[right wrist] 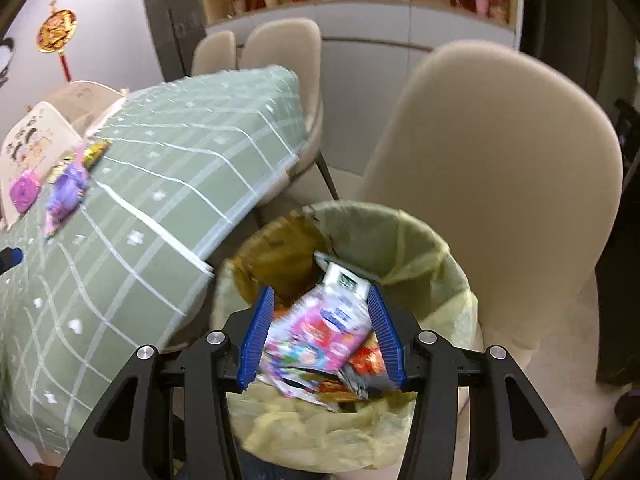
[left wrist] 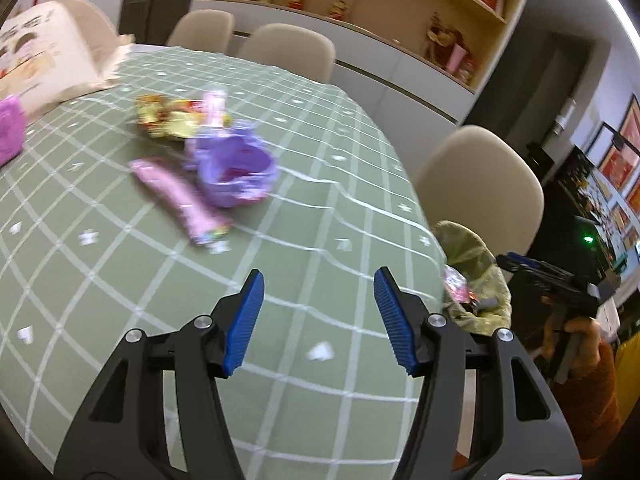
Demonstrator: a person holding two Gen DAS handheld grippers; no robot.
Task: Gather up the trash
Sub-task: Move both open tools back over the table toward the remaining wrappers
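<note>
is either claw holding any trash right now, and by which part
Nothing is held. The left claw is open over the green tablecloth, short of the wrappers. The right claw stands open above the bin; the pink wrapper between its jaws looks released.

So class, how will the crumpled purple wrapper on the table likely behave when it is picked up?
The purple wrapper looks thin and crumpled, so probably light and floppy. Its open cupped shape would likely collapse when squeezed. It seems unlikely to roll.

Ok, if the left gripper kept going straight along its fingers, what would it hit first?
Probably bare green checked tablecloth: the open left gripper points downward at it, with nothing between the fingers. The pink wrapper and purple wrapper lie farther on and to the left, likely off that line; blur makes depth uncertain.
</note>
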